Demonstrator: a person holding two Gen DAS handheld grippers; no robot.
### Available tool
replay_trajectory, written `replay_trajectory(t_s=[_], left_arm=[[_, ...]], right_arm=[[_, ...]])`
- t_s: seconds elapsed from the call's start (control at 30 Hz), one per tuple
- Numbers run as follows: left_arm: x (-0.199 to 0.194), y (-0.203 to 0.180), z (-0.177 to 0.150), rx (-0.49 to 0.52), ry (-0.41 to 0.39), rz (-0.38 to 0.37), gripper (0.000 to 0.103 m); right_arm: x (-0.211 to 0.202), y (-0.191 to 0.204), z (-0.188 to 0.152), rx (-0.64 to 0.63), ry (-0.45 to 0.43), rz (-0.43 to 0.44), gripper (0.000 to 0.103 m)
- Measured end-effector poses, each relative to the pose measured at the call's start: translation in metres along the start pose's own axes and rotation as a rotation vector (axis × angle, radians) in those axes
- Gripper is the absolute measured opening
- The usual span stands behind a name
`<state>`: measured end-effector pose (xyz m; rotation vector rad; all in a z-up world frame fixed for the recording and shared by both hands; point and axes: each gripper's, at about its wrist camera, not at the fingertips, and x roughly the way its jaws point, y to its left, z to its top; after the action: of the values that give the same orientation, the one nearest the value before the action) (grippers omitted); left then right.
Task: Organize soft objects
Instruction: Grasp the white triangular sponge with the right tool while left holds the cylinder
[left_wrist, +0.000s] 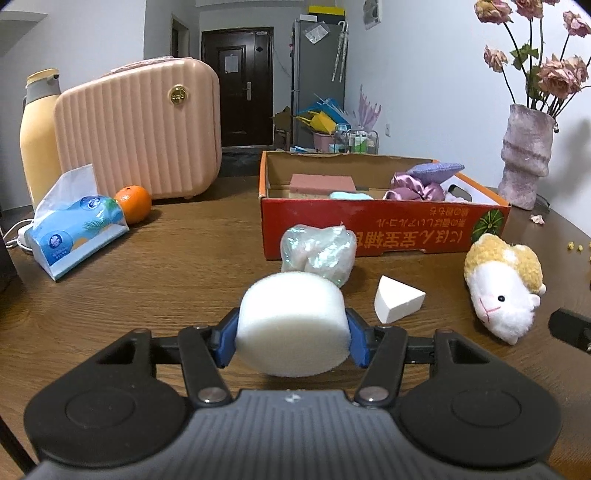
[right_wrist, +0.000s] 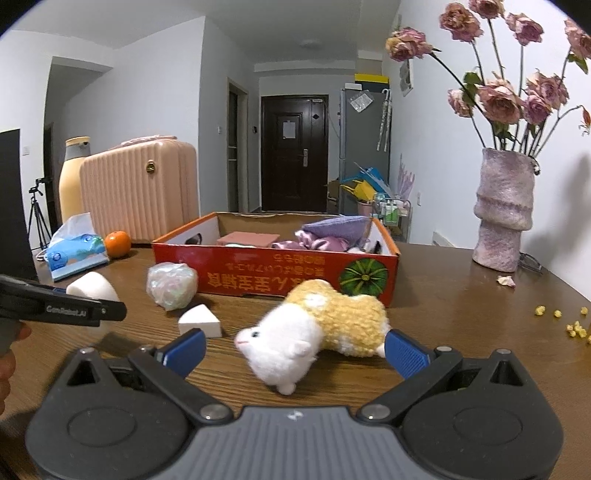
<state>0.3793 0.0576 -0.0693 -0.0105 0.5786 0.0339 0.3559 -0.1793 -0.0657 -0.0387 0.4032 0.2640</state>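
My left gripper (left_wrist: 292, 334) is shut on a round white sponge (left_wrist: 291, 325), held just above the wooden table (left_wrist: 166, 273); it also shows in the right wrist view (right_wrist: 94, 288). My right gripper (right_wrist: 295, 349) is open around a white and yellow plush hamster (right_wrist: 314, 328) that lies on the table, jaws apart from it; the hamster also shows in the left wrist view (left_wrist: 504, 286). A white wedge sponge (left_wrist: 397, 304) and a crumpled shiny plastic bundle (left_wrist: 317, 253) lie in front of the red cardboard box (left_wrist: 380, 225), which holds a pink sponge, purple cloths and other soft items.
A pink suitcase (left_wrist: 140, 129), a yellow bottle (left_wrist: 37, 136), a tissue pack (left_wrist: 74, 232) and an orange (left_wrist: 133, 203) stand at the back left. A purple vase (right_wrist: 504, 210) with dried roses stands at the right. Crumbs (right_wrist: 576, 326) lie near the table's right edge.
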Motion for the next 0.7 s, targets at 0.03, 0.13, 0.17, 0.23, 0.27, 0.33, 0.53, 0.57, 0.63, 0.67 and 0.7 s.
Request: replay_trajectory(t_s=[0.03, 0.13, 0.17, 0.23, 0.27, 0.33, 0.53, 0.57, 0.63, 0.67, 0.7], left_arm=[[-0.001, 0.001, 0.0, -0.002, -0.004, 0.001, 0.059], [-0.005, 0.006, 0.001, -0.007, -0.018, 0.003, 0.059], [-0.006, 0.008, 0.001, -0.009, -0.022, 0.007, 0.059], [-0.007, 0.012, 0.001, -0.015, -0.026, 0.011, 0.059], [-0.007, 0.014, 0.0, -0.018, -0.026, 0.013, 0.059], [-0.008, 0.019, 0.0, -0.021, -0.028, 0.017, 0.059], [-0.011, 0.034, 0.001, -0.031, -0.043, 0.029, 0.059], [-0.012, 0.037, 0.001, -0.033, -0.044, 0.032, 0.059], [-0.012, 0.043, 0.001, -0.039, -0.048, 0.039, 0.059], [-0.012, 0.046, 0.002, -0.041, -0.05, 0.042, 0.059], [-0.013, 0.049, 0.002, -0.042, -0.052, 0.045, 0.059]], right_arm=[[0.002, 0.004, 0.001, -0.005, -0.001, 0.005, 0.103], [0.005, 0.015, 0.002, -0.022, -0.003, 0.019, 0.103], [0.007, 0.019, 0.003, -0.026, -0.004, 0.024, 0.103], [0.01, 0.027, 0.004, -0.04, -0.006, 0.035, 0.103], [0.011, 0.031, 0.004, -0.047, -0.009, 0.038, 0.103], [0.014, 0.039, 0.005, -0.061, -0.012, 0.044, 0.103], [0.029, 0.06, 0.01, -0.083, -0.001, 0.07, 0.103], [0.032, 0.064, 0.011, -0.087, 0.002, 0.074, 0.103], [0.038, 0.07, 0.013, -0.091, 0.009, 0.079, 0.103], [0.042, 0.073, 0.013, -0.092, 0.013, 0.082, 0.103], [0.045, 0.075, 0.014, -0.092, 0.018, 0.084, 0.103]])
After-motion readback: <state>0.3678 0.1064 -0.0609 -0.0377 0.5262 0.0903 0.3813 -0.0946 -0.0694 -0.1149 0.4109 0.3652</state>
